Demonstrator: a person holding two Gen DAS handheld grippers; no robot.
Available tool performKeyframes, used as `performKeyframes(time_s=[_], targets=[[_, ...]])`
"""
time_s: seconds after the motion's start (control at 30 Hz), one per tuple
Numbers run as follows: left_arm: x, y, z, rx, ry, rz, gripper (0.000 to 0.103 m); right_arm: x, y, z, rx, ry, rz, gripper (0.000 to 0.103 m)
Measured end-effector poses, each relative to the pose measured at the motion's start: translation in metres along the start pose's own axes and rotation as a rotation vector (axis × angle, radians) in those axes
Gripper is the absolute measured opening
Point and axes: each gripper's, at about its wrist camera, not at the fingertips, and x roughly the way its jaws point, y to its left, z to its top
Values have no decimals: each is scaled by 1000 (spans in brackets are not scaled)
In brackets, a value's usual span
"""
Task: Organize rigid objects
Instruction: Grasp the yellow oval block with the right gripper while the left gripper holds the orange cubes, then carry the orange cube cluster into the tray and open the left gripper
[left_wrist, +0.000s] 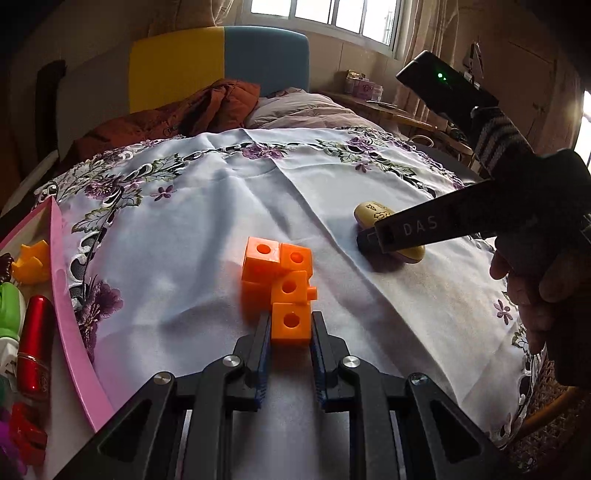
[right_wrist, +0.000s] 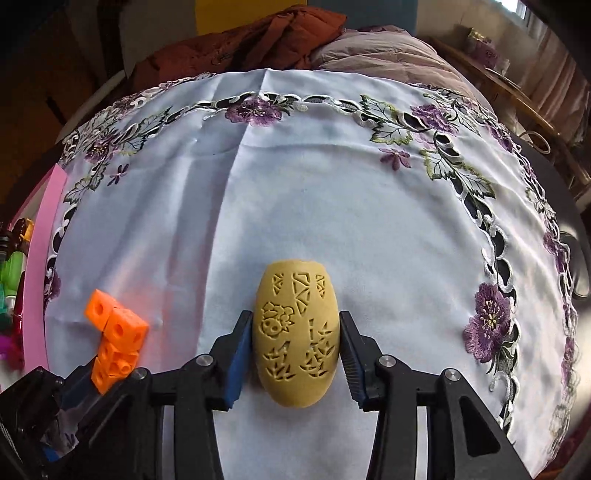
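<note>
Right wrist view showed your right gripper (right_wrist: 295, 345) pinching the carved yellow egg (right_wrist: 295, 336) on the embroidered tablecloth (right_wrist: 332, 206) while your left gripper (left_wrist: 290, 328) clamped the orange block cluster (left_wrist: 280, 280), so next you probably needed lifts toward the pink tray (left_wrist: 68, 295).

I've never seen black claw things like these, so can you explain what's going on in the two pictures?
A person holds two grabbing tools, one in each hand. Each tool carries a camera looking along its jaws, so you get one picture per tool. The left gripper has shut its jaws on orange linked cubes. The right gripper has its jaws against a yellow carved egg-shaped piece. Both lie on a white flowered cloth. On the left a pink tray holds other small things, such as a red tube.
</note>
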Motion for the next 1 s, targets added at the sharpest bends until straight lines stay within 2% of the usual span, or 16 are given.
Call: performKeyframes(time_s=[0.37, 0.67, 1.0], targets=[[-1, 5, 0, -25, -8, -29, 18, 1, 4, 2, -48, -20, -17, 46], [-11, 1, -2, -5, -5, 17, 18, 0, 10, 1, -99, -34, -54, 44], [-64, 6, 4, -7, -106, 40, 18, -1, 17, -4, -162, -56, -100, 44]])
